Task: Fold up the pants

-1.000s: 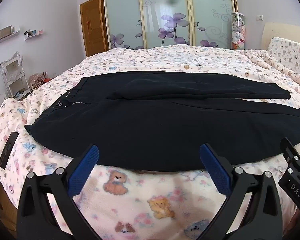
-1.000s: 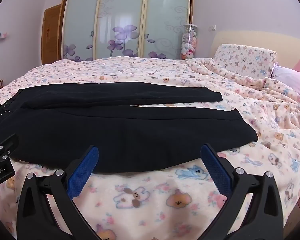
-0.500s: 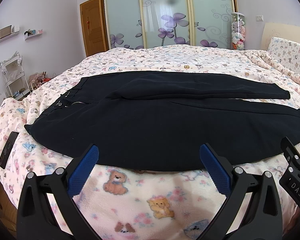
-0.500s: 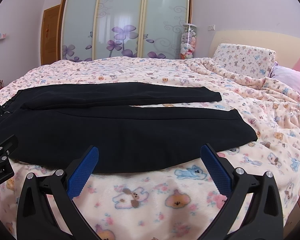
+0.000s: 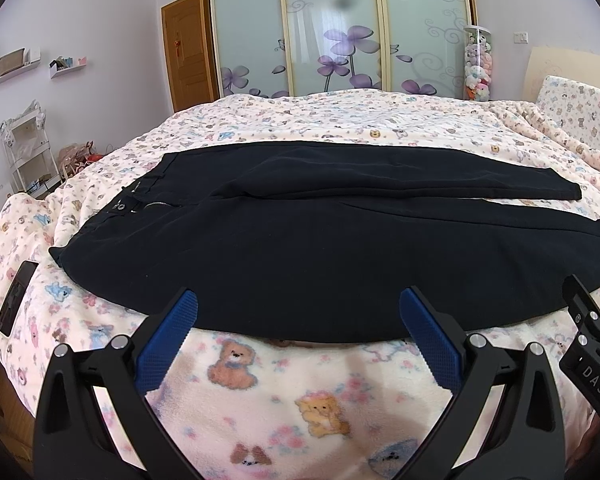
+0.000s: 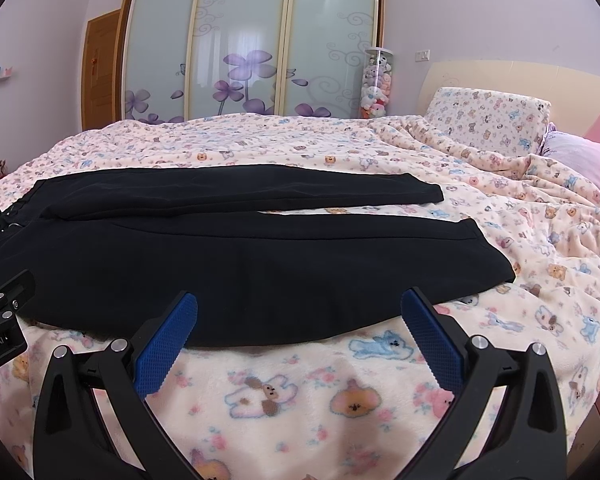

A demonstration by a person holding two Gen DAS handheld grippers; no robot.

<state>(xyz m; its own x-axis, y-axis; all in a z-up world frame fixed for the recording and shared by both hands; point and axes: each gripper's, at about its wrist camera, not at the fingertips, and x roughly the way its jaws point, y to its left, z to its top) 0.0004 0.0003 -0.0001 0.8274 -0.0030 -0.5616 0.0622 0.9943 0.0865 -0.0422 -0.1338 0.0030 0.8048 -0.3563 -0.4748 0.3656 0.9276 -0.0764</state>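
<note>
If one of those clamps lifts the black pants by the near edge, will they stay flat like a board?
Probably not. The black pants lie limp, following the bed's curve, so they would likely droop. The fleecy blanket may cling slightly. Both grippers, left and right, are open.

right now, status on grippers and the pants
Left gripper open, right gripper open, both empty. Black pants flat on bed, unfolded. Phone left of waistband, clear of fold.

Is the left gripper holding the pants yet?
No, the left gripper is open with its blue pads wide apart, and the black pants lie flat on the bed ahead of it, ungripped.
</note>
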